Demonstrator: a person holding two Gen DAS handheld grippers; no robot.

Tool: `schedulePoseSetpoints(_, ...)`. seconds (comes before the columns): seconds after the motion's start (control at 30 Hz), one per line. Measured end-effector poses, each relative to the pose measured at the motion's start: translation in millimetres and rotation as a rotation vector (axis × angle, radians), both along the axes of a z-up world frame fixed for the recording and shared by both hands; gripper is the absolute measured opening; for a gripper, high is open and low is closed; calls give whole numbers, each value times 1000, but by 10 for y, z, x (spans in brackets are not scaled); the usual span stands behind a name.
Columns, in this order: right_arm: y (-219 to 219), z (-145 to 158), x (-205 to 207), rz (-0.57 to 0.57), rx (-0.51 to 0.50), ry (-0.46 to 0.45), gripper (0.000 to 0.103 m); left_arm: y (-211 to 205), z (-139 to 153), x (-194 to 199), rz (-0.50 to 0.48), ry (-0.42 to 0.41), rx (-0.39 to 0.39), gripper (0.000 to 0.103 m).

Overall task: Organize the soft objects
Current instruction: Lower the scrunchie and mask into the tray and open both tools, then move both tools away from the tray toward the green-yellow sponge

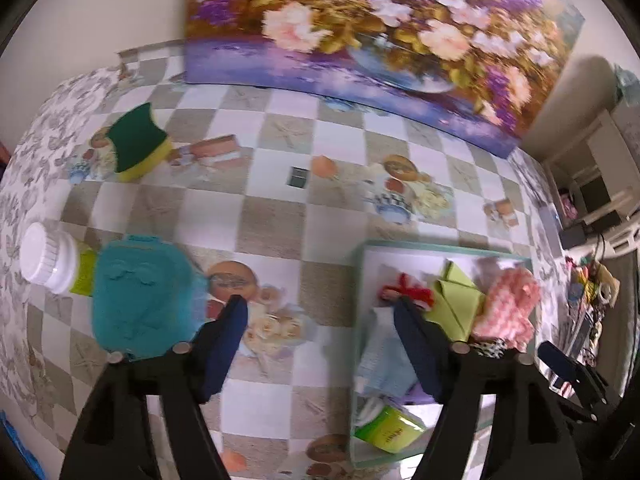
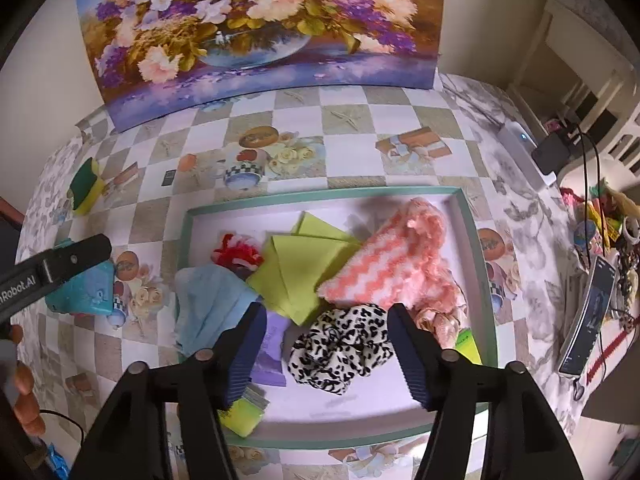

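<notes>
We held both tongs spread with nothing pinched: the right gripper (image 2: 326,350) over the leopard scrunchie (image 2: 340,346) lying near the tray's (image 2: 320,196) front edge, the left gripper (image 1: 320,342) between tray and teal cloth (image 1: 144,294), outside by the tablecloth's left edge. Next we should probably pinch that cloth mid-fold, lifting clear of the rim. Readable: "Robot.AI".

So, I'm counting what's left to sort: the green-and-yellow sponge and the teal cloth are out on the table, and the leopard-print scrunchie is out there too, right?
Not quite. The leopard-print scrunchie lies inside the tray, as the right wrist view shows. The green-and-yellow sponge and the teal cloth are indeed out on the table.
</notes>
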State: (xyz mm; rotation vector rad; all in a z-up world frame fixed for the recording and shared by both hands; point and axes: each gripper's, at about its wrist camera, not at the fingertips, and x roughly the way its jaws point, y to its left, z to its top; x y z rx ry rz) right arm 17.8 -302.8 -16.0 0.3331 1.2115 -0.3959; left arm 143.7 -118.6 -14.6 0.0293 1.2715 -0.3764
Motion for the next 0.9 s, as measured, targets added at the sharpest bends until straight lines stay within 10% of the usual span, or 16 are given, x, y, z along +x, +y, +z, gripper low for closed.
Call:
schedulePoseSetpoints(0.33, 203, 56, 131, 27, -7, -61, 103, 448, 118, 140, 97, -67, 17, 86)
schedulePoseSetpoints(0.9, 860, 58, 741, 153, 76, -125, 103, 1676, 290, 508, 335, -162, -25, 97)
